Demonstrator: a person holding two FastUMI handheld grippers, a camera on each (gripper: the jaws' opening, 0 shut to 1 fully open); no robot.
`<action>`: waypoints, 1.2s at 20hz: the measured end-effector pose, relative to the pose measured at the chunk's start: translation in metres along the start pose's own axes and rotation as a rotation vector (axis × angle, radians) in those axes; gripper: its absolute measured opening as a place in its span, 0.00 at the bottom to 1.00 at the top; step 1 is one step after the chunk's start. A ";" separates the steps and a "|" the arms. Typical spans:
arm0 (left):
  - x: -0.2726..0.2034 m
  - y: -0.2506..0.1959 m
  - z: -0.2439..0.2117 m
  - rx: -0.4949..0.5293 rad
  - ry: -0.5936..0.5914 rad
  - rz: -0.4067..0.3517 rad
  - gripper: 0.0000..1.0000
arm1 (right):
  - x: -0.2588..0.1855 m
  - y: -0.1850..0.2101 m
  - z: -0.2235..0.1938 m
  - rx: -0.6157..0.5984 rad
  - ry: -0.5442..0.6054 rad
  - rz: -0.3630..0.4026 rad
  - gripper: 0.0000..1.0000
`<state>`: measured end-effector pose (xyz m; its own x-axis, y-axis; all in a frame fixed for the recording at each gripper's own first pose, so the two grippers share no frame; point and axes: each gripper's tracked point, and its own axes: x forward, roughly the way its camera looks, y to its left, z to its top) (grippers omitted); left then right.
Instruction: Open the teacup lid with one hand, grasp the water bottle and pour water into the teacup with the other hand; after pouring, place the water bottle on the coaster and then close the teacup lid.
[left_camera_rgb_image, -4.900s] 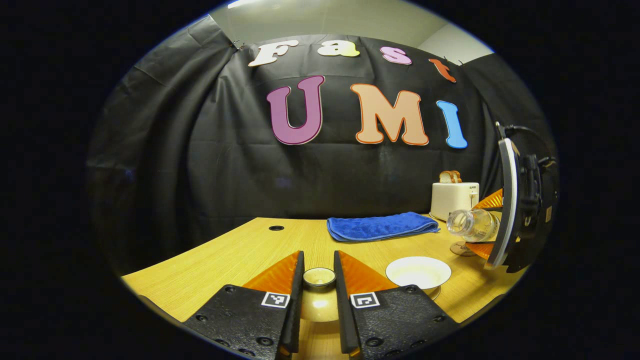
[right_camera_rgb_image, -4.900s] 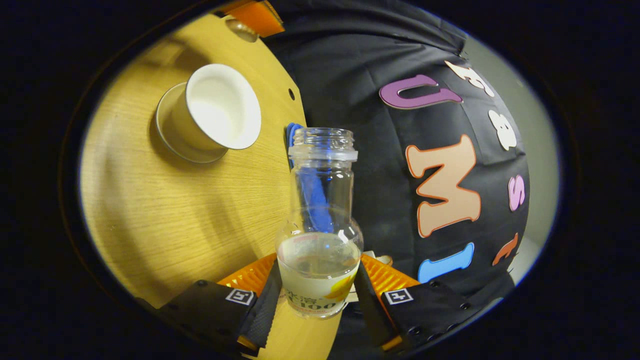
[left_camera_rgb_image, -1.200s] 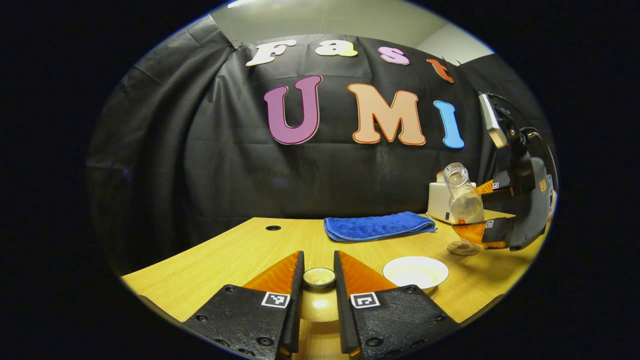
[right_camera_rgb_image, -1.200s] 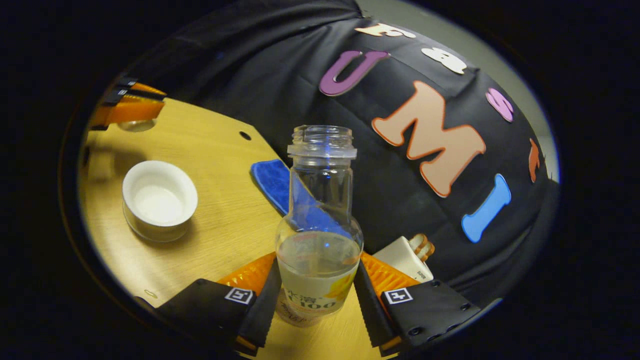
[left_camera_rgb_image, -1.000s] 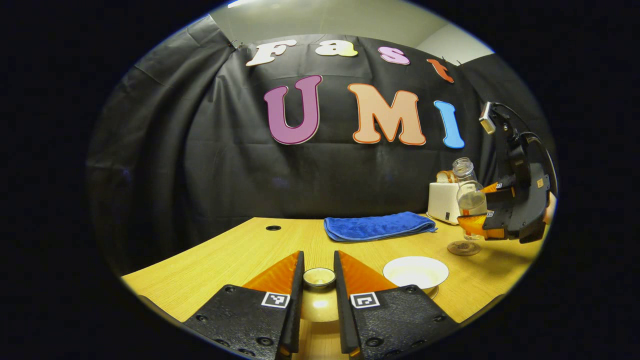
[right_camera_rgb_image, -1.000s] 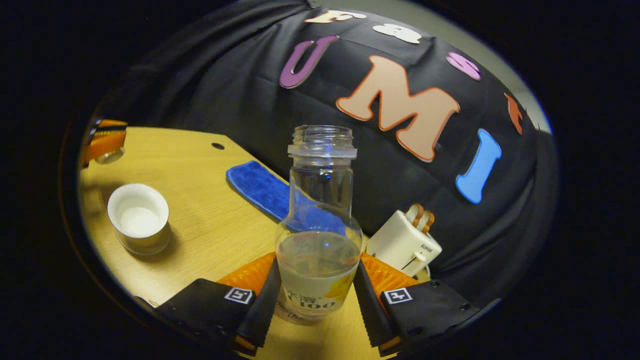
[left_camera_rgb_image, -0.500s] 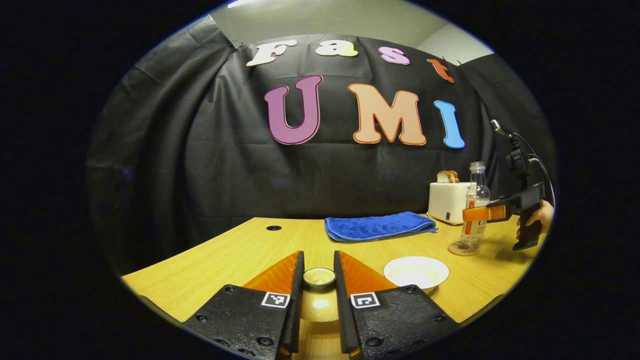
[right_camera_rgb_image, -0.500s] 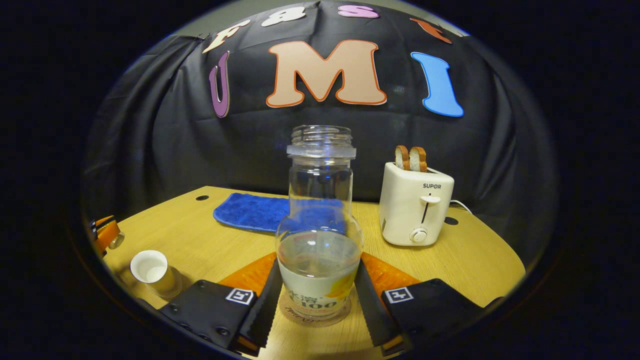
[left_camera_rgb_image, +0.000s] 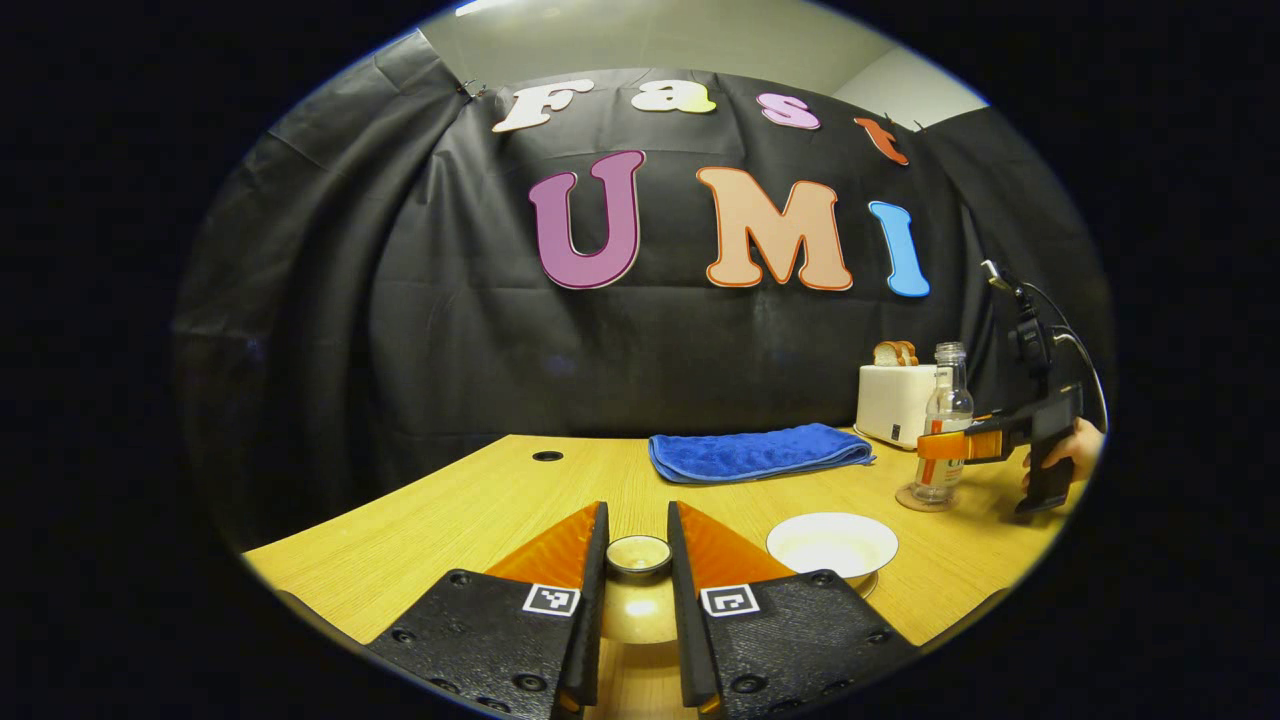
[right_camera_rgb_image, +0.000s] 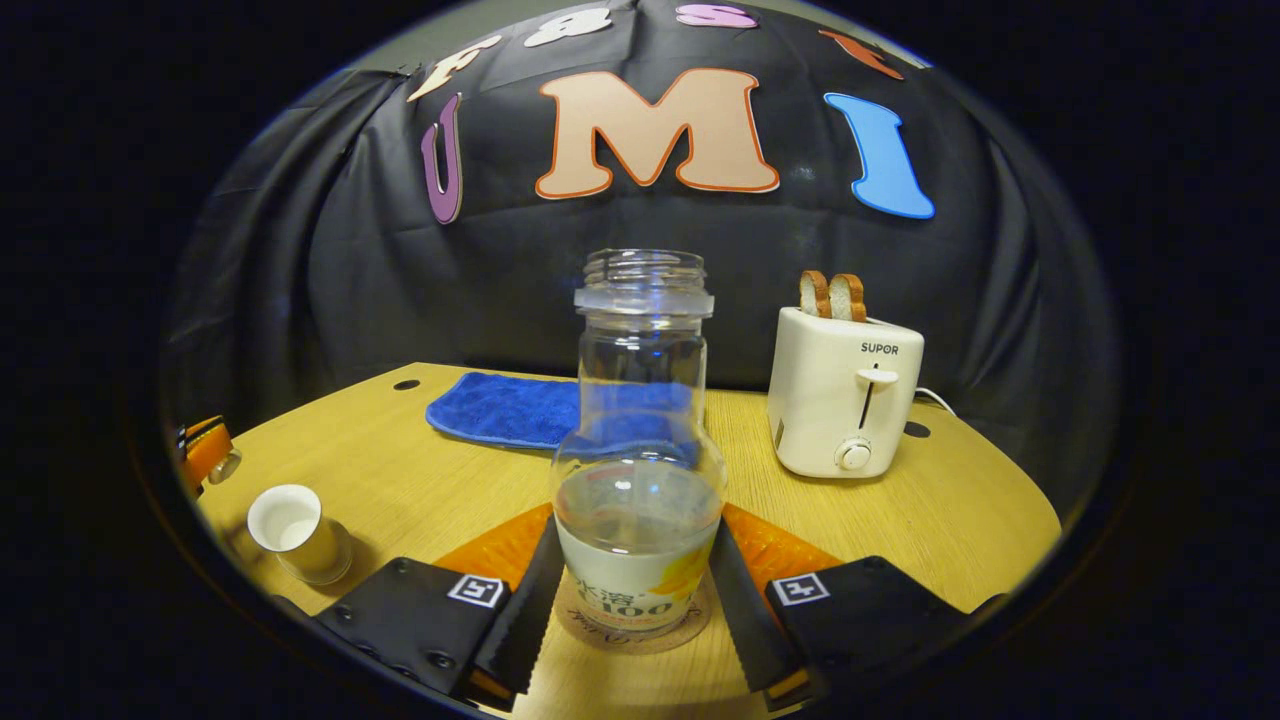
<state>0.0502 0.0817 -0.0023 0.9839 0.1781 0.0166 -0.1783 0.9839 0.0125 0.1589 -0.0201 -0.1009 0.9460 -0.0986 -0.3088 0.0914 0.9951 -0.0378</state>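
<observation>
Right gripper (right_camera_rgb_image: 635, 585) clenched on bottle (right_camera_rgb_image: 640, 470), both fingers pressed to its lower body. Bottle upright, open-topped, part full, standing on coaster (right_camera_rgb_image: 632, 628) on table (right_camera_rgb_image: 950, 520); in left gripper view, same bottle (left_camera_rgb_image: 945, 425) on coaster (left_camera_rgb_image: 925, 497) at far right, hand (left_camera_rgb_image: 1070, 452) behind. Left gripper (left_camera_rgb_image: 637, 560) clamped on lid (left_camera_rgb_image: 638, 555), held just above table. Cup (left_camera_rgb_image: 832, 545) uncovered, just right of lid; at far left in right gripper view (right_camera_rgb_image: 297, 532). Towel (right_camera_rgb_image: 520, 408) and toaster (right_camera_rgb_image: 848, 392) at back.
</observation>
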 end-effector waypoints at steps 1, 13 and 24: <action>0.000 0.000 0.000 0.000 0.000 0.000 0.29 | -0.002 0.001 0.000 0.000 -0.006 0.001 0.84; 0.005 -0.007 -0.001 -0.003 0.003 -0.012 0.29 | -0.020 -0.001 -0.007 0.022 -0.023 0.015 0.85; 0.030 -0.071 0.000 -0.002 0.004 -0.259 0.29 | -0.054 -0.002 -0.013 0.019 -0.084 0.009 0.81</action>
<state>0.0925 0.0170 -0.0032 0.9967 -0.0802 0.0090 0.0801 0.9967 0.0137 0.1037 -0.0170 -0.0968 0.9695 -0.0898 -0.2282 0.0883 0.9960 -0.0169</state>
